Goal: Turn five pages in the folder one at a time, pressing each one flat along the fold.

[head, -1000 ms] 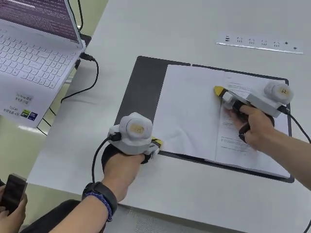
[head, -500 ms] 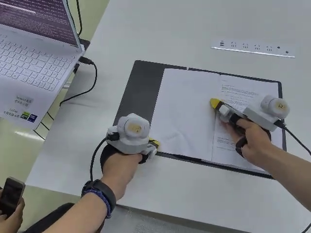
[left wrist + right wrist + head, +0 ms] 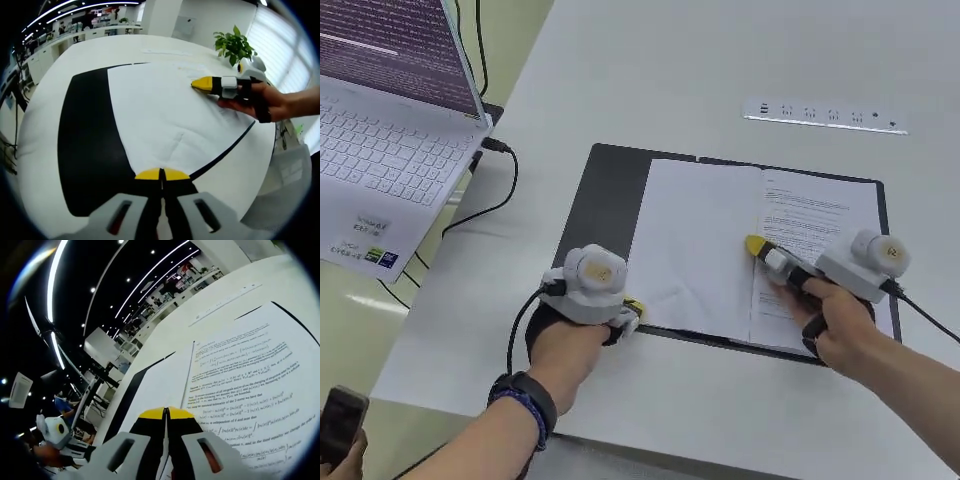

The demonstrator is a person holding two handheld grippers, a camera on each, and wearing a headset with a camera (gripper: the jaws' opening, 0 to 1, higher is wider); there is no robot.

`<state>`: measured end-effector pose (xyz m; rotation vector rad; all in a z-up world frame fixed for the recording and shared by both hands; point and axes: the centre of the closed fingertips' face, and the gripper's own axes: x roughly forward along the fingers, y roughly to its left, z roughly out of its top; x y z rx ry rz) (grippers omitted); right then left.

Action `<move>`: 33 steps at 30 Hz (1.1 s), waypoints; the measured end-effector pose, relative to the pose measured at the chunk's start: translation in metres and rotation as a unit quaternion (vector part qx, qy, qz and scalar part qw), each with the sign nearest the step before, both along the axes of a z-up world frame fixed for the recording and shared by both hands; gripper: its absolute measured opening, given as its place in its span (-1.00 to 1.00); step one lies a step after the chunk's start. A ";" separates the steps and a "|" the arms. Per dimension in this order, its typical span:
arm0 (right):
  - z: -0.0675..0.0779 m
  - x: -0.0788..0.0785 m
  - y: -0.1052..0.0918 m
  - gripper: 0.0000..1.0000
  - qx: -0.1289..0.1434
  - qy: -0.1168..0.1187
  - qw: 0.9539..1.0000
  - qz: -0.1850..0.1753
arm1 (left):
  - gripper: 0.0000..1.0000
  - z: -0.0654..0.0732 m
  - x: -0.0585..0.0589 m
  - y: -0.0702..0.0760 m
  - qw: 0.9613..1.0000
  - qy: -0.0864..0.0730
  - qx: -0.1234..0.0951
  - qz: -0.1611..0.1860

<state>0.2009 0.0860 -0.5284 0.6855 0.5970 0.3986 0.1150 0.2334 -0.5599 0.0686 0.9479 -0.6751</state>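
Left hand-held gripper point(image 3: 633, 305), jaws clenched together, rests its yellow tips at the near left corner of a blank turned page point(image 3: 695, 230); whether it pinches paper is unclear. That page lies in a black folder point(image 3: 605, 200) open flat on the white desk point(image 3: 650, 80). The fold point(image 3: 757, 200) runs from the near edge to the far edge, away from the person. Right hand-held gripper point(image 3: 755, 245), also clenched and grasping nothing, has its tips on the fold and is much the nearer to it. Right of it lies a printed page point(image 3: 815, 235); its text and the laptop point(image 3: 380, 130) stickers are too small to read.
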 end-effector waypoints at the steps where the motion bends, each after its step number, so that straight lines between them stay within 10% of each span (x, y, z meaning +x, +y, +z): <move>1: 0.000 -0.001 0.000 -1.00 0.000 0.000 1.000 0.000 | -1.00 0.000 0.000 0.000 1.000 0.000 0.000 -0.001; 33: -0.017 -0.068 0.011 -1.00 -0.013 0.019 0.999 0.044 | -1.00 0.000 0.001 0.000 1.000 -0.002 0.006 -0.011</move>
